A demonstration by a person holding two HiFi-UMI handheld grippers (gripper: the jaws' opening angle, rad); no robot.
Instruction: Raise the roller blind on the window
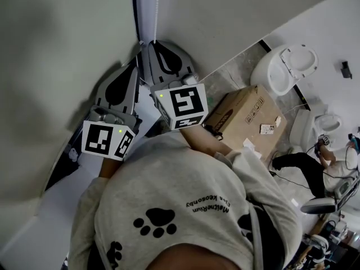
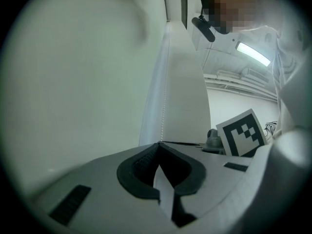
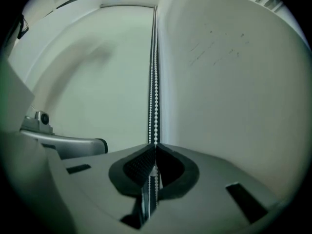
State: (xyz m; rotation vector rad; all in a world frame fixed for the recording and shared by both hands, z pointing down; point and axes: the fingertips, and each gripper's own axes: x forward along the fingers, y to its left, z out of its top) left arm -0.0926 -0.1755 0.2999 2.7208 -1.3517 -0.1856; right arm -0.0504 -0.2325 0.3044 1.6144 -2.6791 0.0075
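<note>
A thin white bead chain hangs down the corner where a pale window surface meets the wall. In the right gripper view two strands of the chain run straight down into my right gripper, which is shut on them. My left gripper is shut too, and the chain drops to its tips. In the head view the right gripper sits higher on the chain, with the left gripper just below and beside it. A bar crosses the top of the window recess.
On the floor below stand a cardboard box and white toilets. Another person is at the far right. My grey sweatshirt fills the lower head view. The wall is close on the right.
</note>
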